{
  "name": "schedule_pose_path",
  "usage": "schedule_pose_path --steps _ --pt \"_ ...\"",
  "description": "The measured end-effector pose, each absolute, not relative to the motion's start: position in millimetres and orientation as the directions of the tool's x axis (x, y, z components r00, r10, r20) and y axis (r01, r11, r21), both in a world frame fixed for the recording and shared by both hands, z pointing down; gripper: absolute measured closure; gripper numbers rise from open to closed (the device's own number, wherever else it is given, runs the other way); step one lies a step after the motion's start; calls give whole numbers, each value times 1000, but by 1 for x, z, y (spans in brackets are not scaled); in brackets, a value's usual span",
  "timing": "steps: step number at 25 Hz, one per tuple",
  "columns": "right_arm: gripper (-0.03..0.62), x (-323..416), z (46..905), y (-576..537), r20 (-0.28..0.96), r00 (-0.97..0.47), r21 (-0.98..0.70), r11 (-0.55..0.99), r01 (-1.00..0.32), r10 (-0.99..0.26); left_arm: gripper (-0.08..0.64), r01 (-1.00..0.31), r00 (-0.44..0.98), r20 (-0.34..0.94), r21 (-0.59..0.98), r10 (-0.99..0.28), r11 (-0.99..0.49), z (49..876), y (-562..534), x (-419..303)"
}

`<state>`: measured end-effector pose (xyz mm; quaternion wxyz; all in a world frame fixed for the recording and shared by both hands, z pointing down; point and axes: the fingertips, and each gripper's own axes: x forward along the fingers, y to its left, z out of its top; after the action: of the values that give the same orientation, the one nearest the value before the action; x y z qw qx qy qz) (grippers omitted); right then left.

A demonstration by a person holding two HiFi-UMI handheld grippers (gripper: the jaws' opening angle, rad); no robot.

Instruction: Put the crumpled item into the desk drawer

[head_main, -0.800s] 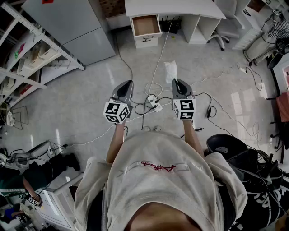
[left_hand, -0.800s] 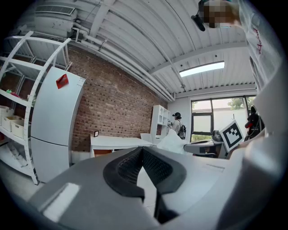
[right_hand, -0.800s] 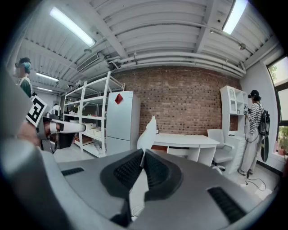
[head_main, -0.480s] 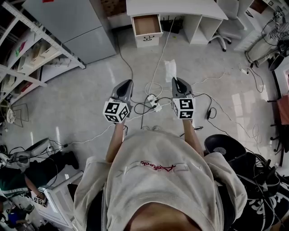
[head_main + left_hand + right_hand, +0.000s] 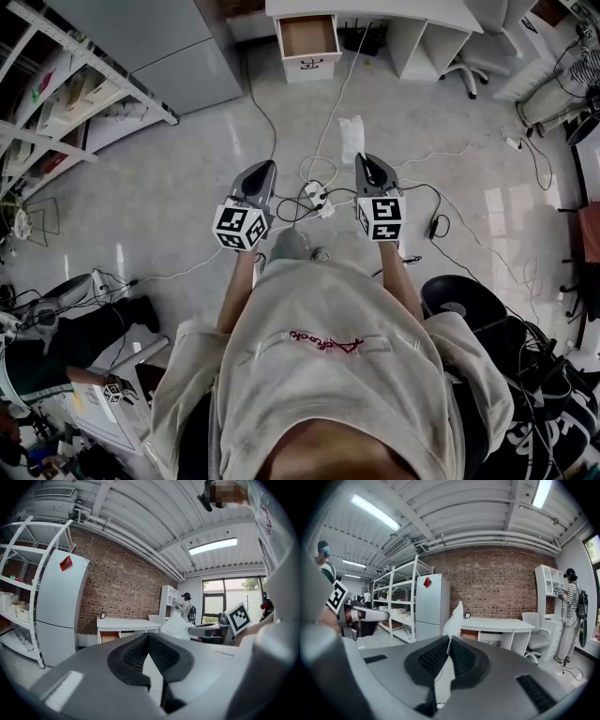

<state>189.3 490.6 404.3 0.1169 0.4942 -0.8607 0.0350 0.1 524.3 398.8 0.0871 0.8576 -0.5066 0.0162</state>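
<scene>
Since 0.8 s ago: desk (image 5: 375, 11) and open drawer (image 5: 309, 37) sit higher in head view, the drawer's back edge now cut by the frame top. A grey trouser leg (image 5: 289, 246) shows between the forearms where two shoe tips were. Both grippers keep much the same spot in frame, level with each other.

Crumpled item (image 5: 351, 139): white, thin, creased, paper-like; kind not certain. Pinched at its near end in the right gripper (image 5: 366, 161), jaws clenched on it. It projects past the jaw tips, above the floor cables (image 5: 319, 195).

Axis: in head view the long axis runs away from the person, roughly towards the desk, leaning slightly left. In right gripper view it rises from between the pads as a tall sliver narrowing to a point, in front of the fridge (image 5: 432, 605) and the desk's left end.

Left gripper (image 5: 264, 169): jaws closed tip to tip, nothing between them

Drawer well apart from the item, ahead and slightly left
</scene>
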Motion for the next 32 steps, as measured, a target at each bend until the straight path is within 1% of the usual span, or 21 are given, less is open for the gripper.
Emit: schedule_pose_path --steps 8,16,21,27,32 --pt "580 179 406 480 248 -500 52 527 -848 -830 551 -874 482 135 140 -865 -465 403 518 -7" --pt "580 167 411 434 244 -503 67 532 -844 -829 551 -869 491 113 142 -864 -475 407 467 -13" --pt "580 150 417 384 237 -492 78 521 -850 -838 551 -861 503 97 143 -859 -488 414 413 -29" --pt "580 127 422 300 255 -463 93 499 -862 -849 551 -848 518 88 178 -851 -499 422 322 -57" --pt "580 107 414 221 271 -429 102 469 -877 -862 551 -837 542 99 153 -834 -526 412 237 -77"
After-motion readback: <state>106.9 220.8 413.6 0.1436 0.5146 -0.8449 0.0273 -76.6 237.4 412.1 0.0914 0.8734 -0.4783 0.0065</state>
